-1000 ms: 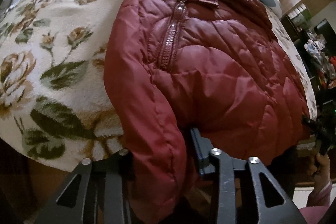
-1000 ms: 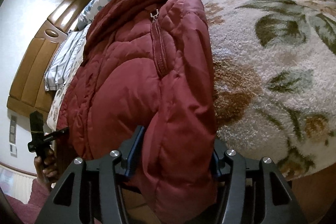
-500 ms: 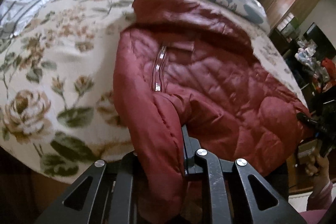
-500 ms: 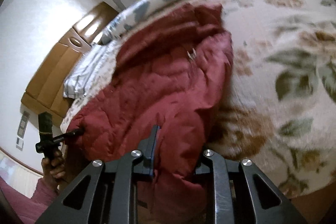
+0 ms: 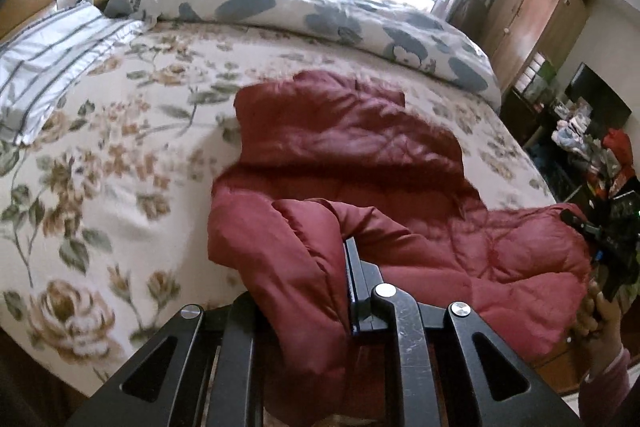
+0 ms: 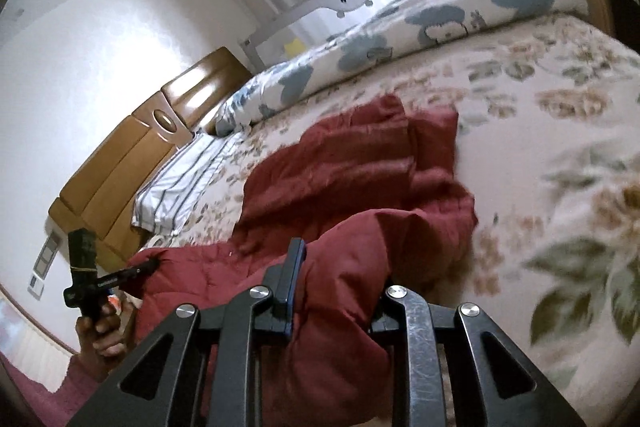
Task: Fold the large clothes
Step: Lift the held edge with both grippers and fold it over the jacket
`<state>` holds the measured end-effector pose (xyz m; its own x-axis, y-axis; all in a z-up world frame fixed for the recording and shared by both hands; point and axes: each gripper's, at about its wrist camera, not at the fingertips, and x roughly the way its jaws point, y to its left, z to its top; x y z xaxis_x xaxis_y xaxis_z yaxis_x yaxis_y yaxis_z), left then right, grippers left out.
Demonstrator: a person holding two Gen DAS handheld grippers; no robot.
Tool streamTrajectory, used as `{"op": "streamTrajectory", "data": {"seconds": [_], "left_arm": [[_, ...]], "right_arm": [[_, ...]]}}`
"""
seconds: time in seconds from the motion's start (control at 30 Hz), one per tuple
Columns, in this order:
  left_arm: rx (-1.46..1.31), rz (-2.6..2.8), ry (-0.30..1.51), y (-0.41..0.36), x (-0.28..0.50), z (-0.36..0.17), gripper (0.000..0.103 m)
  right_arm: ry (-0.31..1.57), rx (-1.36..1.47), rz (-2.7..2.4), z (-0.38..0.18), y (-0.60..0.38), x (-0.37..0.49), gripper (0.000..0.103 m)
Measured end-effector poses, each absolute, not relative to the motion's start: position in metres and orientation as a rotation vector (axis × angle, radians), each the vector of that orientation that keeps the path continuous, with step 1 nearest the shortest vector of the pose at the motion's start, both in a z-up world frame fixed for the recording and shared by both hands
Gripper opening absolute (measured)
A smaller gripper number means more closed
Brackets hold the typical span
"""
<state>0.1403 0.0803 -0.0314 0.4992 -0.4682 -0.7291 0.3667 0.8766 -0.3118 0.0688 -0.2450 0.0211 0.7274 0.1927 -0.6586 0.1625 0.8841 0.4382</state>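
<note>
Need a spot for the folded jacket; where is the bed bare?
Bare floral blanket lies between the red jacket and striped pillow, and on the jacket's other side. Crowded: the near edge, where both grippers clamp the hem.

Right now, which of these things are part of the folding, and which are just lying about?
Part of the job: red puffer jacket, left gripper, right gripper.

Just there: floral blanket, blue-patterned duvet, striped pillow, wardrobe.
</note>
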Motion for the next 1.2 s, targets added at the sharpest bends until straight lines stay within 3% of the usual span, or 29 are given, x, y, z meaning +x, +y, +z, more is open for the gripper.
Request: {"op": "streamTrajectory", "data": {"seconds": [0.53,1.2], "left_arm": [[-0.164,-0.436,0.88,0.038,0.24,-0.018,0.016],[-0.174,-0.319,0.931,-0.014,0.376,-0.074,0.021]], "right_arm": [[0.718,0.516,-0.097,0.025,-0.287,0.156,0.024],[0.774,0.607,-0.23,-0.033,-0.342,0.254,0.029]]}}
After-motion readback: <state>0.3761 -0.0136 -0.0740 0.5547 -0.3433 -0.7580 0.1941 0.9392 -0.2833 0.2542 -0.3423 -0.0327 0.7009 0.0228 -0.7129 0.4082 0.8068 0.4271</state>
